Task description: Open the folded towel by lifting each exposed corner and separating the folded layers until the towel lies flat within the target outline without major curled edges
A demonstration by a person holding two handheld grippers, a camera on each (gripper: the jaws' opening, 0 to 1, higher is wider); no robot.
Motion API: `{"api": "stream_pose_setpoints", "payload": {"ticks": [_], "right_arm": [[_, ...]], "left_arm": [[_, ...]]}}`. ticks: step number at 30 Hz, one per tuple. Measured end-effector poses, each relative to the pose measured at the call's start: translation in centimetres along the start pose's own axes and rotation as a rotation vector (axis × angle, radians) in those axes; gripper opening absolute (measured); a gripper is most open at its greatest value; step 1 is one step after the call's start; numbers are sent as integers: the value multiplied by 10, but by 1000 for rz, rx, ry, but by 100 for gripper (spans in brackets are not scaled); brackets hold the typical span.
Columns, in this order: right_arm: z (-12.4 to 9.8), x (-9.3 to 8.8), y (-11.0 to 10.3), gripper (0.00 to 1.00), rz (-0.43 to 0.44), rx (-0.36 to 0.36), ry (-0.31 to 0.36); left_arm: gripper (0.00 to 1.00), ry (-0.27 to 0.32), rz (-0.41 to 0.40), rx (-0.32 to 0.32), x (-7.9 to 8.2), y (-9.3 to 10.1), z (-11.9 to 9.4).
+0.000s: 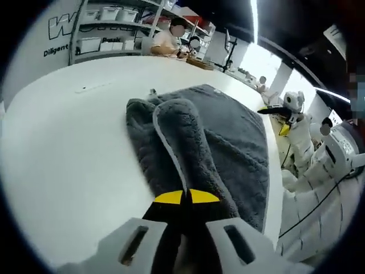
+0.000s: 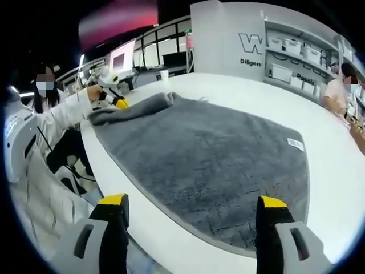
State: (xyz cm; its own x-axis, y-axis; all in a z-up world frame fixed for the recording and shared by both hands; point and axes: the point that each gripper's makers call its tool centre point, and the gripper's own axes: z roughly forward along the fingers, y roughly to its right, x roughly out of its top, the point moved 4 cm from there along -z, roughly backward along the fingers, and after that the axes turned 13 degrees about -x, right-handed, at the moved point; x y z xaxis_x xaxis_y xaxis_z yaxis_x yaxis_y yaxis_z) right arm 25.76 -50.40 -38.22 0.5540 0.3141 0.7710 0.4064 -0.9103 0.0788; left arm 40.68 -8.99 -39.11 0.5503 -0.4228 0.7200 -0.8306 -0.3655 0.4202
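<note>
While my left gripper (image 1: 186, 197) pinches folded ridge of grey towel (image 1: 228, 142) on white desk (image 1: 74, 142), right gripper (image 2: 191, 208) hangs wide open, empty, at near hem. Risk: both layers caught together, fold drags instead of opening; towel slides off desk edge.

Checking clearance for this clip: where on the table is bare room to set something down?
Bare white table beside the towel, toward the shelves; also the strip between its tagged edge and the seated person. Crowded: the near corner, where the left gripper pinches a fold.
</note>
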Motion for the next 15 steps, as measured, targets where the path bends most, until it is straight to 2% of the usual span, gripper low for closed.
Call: {"api": "stream_pose_setpoints", "payload": {"ticks": [2,6,9,15], "right_arm": [[0,0,0,91,2,1,1],[1,-1,0,91,6,1,-1],[1,-1,0,92,7,0,-2],[1,1,-1,93,3,1,1]], "left_arm": [[1,-2,5,23,0,-1,-6],[1,21,10,125,3,-11,-23],[1,30,6,165,2,-15,-33],[1,43,-5,303,-1,-32,-57]]}}
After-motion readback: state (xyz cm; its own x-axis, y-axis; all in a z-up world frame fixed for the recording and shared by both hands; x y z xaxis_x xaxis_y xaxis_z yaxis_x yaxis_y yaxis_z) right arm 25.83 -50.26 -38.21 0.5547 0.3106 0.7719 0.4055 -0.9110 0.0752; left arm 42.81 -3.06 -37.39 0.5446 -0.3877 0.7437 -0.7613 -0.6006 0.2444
